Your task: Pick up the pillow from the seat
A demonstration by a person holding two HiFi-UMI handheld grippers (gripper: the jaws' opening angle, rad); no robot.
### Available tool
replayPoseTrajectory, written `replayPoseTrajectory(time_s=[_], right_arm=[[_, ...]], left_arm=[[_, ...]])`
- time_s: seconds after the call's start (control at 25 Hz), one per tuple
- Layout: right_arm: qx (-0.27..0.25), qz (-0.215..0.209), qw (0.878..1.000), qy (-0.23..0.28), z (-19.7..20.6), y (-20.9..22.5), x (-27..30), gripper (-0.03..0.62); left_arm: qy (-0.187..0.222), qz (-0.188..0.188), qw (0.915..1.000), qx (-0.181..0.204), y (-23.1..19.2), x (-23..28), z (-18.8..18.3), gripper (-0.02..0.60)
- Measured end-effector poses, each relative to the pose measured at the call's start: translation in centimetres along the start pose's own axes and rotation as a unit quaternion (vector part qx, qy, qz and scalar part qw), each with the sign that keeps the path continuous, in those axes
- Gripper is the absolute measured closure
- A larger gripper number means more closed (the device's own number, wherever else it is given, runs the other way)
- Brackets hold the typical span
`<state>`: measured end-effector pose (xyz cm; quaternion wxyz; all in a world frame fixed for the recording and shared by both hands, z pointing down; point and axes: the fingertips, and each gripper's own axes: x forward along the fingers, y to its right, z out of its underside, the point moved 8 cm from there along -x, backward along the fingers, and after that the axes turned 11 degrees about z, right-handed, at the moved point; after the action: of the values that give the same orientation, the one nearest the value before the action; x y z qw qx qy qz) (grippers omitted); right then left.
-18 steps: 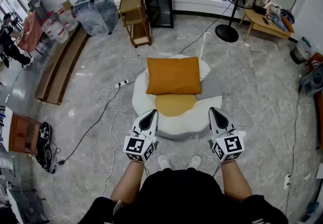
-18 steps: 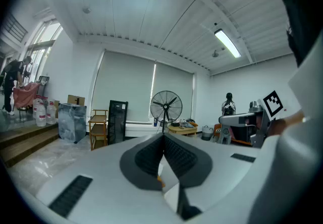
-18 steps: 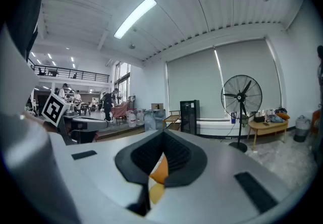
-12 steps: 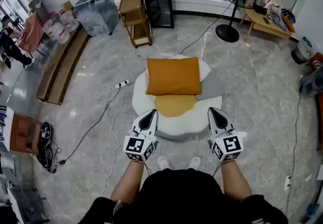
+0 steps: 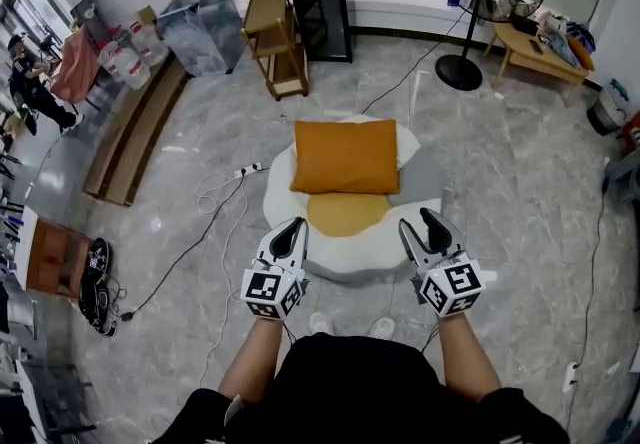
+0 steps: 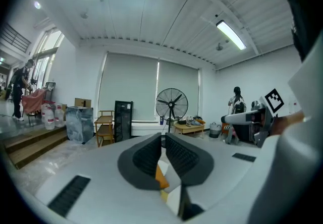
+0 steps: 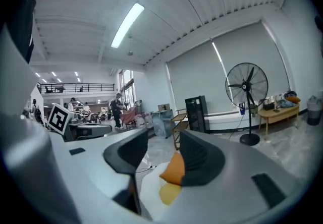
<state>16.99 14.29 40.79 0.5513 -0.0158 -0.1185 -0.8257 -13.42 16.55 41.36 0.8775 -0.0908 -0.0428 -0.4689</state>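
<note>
Two grippers hover by the near edge of the seat [image 5: 283,200] in the head view, the orange pillow [image 5: 346,155] untouched on its far half — the left gripper [image 5: 291,230], in its own view, pinched together, the right gripper [image 5: 420,227], in its view, newly parted and empty — likely readying a grab.

We see an orange pillow [image 5: 346,156]. It is soft and shaped like a rectangle. It lies flat on the far half of the seat [image 5: 283,194], out in front of our left gripper [image 5: 293,225] and our right gripper [image 5: 417,220], and it touches neither one. The seat is round and white with a yellow middle, like a fried egg. Its near part shows between our two grippers.
</note>
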Motion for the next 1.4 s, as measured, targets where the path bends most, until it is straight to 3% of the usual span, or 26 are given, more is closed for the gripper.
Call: replayPoseTrajectory(time_s=[0.08, 0.12, 0.16, 0.2, 0.4, 0.52, 0.8, 1.4], right_arm=[[0.003, -0.016, 1.0, -0.007, 0.2, 0.9, 0.1, 0.357], [0.004, -0.021, 1.0, -0.01, 0.3, 1.3, 0.2, 0.316], [0.005, -0.023, 1.0, -0.014, 0.5, 1.6, 0.3, 0.252], [0.005, -0.024, 1.0, -0.018, 0.6, 1.9, 0.5, 0.189], [-0.001, -0.012, 0.999, -0.033, 1.4, 3.4, 2.7, 0.02], [-0.007, 0.0, 0.999, -0.043, 1.8, 4.4, 4.9, 0.005], [-0.023, 0.032, 0.997, -0.069, 2.6, 6.0, 12.1, 0.005], [-0.001, 0.09, 0.987, -0.131, 4.1, 5.5, 27.6, 0.005]], left_arm=[[0.001, -0.012, 0.9999, -0.009, 0.4, 0.5, 0.2, 0.495], [0.001, -0.018, 0.9997, -0.016, 0.6, 0.8, 0.3, 0.429], [0.001, -0.023, 0.9995, -0.021, 0.7, 1.0, 0.5, 0.295], [-0.002, -0.03, 0.9993, -0.024, 0.7, 1.3, 0.7, 0.214], [-0.015, -0.055, 0.9978, -0.034, -0.3, 3.0, 1.8, 0.109], [-0.016, -0.066, 0.9966, -0.047, -2.0, 4.7, 2.4, 0.022], [-0.039, -0.052, 0.9942, -0.085, -8.4, 9.7, 4.2, -0.006], [-0.091, -0.033, 0.9914, -0.088, -24.4, 17.2, 4.2, -0.005]])
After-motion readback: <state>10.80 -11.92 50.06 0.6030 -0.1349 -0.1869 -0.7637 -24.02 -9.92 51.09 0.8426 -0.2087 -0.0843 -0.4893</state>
